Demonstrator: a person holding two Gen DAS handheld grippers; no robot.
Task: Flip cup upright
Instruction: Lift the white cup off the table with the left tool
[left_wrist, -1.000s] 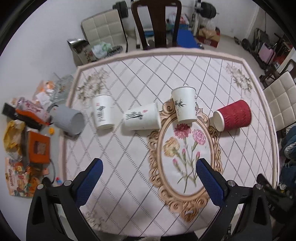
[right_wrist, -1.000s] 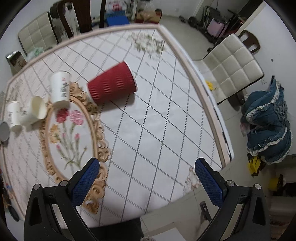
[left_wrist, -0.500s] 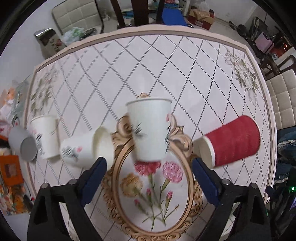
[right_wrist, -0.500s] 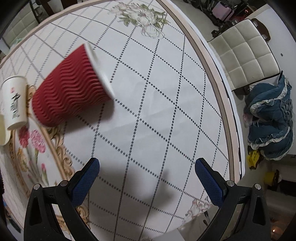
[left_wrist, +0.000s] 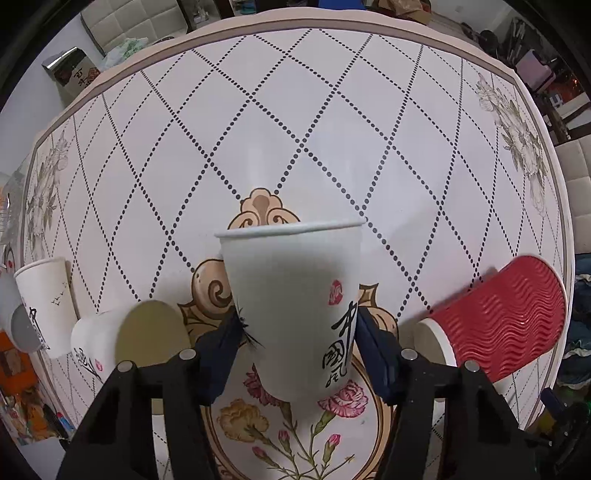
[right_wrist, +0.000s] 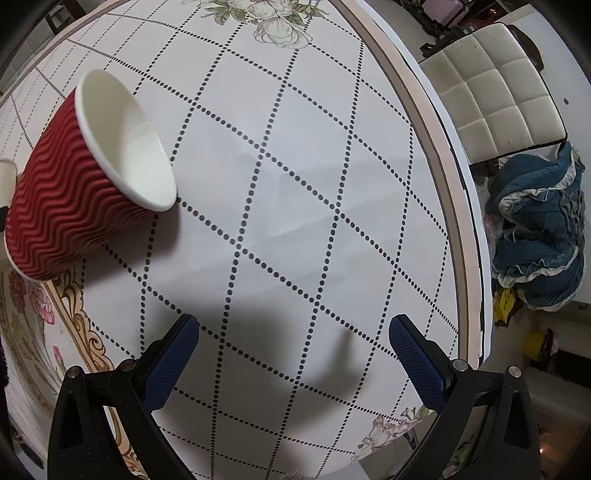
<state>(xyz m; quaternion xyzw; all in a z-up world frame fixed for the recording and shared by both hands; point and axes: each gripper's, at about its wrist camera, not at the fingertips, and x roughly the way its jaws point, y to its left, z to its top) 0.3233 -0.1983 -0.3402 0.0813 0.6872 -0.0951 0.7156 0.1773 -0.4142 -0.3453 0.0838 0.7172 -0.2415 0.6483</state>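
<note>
In the left wrist view a white paper cup with black calligraphy (left_wrist: 295, 310) lies on the patterned tablecloth (left_wrist: 295, 129), rim pointing away. My left gripper (left_wrist: 297, 332) has its blue pads (left_wrist: 221, 350) closed against both sides of the cup. A red ribbed cup (left_wrist: 498, 325) lies on its side to the right. In the right wrist view the same red cup (right_wrist: 81, 184) lies at upper left, its white mouth facing the camera. My right gripper (right_wrist: 293, 354) is open and empty above bare cloth, to the right of that cup.
Two more white cups (left_wrist: 48, 302) (left_wrist: 125, 343) and a grey cup (left_wrist: 22, 328) lie at the table's left. The table edge (right_wrist: 454, 206) runs down the right, with a cream chair (right_wrist: 498, 99) and blue cloth (right_wrist: 539, 236) on the floor beyond.
My left gripper has moved forward onto the calligraphy cup and closed on its sides. My right gripper has moved closer to the red cup and the table, still open.
</note>
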